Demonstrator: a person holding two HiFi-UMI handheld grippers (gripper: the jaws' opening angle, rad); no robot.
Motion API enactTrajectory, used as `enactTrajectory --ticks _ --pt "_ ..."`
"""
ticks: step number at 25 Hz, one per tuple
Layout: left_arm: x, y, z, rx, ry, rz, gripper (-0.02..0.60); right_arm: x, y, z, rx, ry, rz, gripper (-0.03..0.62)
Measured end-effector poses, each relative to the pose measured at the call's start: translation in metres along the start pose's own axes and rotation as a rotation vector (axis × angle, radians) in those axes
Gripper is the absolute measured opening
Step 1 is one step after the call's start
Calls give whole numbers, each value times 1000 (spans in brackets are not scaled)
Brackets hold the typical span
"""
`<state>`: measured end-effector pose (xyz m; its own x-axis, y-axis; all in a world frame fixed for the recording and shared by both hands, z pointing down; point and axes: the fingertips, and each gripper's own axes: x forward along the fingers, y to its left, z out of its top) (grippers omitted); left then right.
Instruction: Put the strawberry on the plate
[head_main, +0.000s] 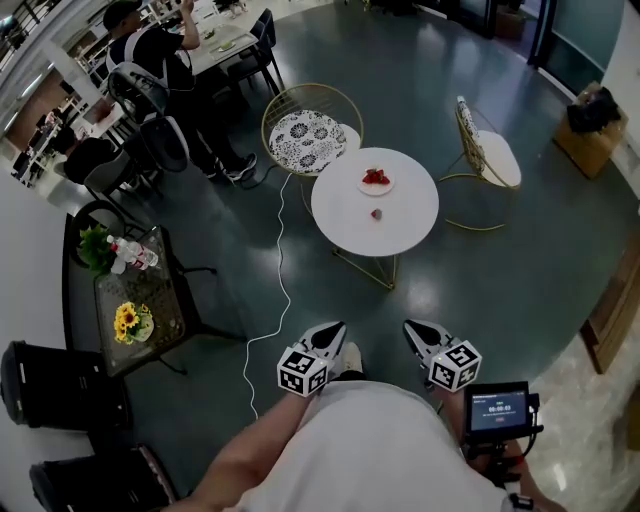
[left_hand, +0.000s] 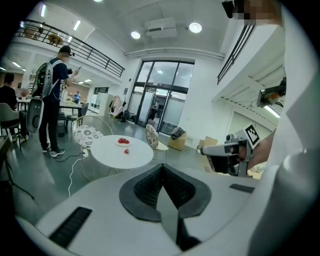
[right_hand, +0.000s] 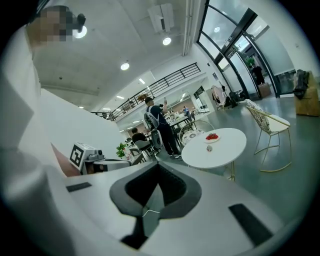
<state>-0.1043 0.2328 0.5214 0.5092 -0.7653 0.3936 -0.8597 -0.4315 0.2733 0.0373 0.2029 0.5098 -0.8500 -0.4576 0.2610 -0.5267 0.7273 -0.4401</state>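
At the left a dark side table (head_main: 165, 298) carries yellow flowers (head_main: 127, 320); a white cable (head_main: 281, 260) trails over the floor; the left hand-held gripper (head_main: 330, 335) hangs low, its jaws pressed together on nothing; well ahead of it stands the round white worktop (head_main: 405, 220), with a plate (head_main: 376, 181) of red fruit near its far edge and one loose strawberry (head_main: 376, 213) on the bare top, near the plate but apart from it; the right hand-held gripper (head_main: 418, 333) is likewise closed and empty; a gold wire chair (head_main: 490, 155) stands at the right.
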Motion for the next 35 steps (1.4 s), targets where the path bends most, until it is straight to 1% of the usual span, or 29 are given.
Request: enactTrajectory --ticks 7,12,19,24,29,35 --pt "25 38 34 22 -22 -45 6 34 -16 31 -18 -18 -41 6" --pt "31 68 47 17 -22 -61 6 63 -21 44 -21 -18 -67 6" --pt "33 112 49 6 -15 -80 6 104 -29 50 -19 -4 -115 6" --pt "30 138 43 -9 7 -79 7 123 -27 52 -26 14 -155 6" --pt "32 152 40 -35 9 -68 6 129 -30 51 -16 32 -165 6" --pt "44 165 48 -56 8 -53 6 144 -46 51 2 65 -159 6"
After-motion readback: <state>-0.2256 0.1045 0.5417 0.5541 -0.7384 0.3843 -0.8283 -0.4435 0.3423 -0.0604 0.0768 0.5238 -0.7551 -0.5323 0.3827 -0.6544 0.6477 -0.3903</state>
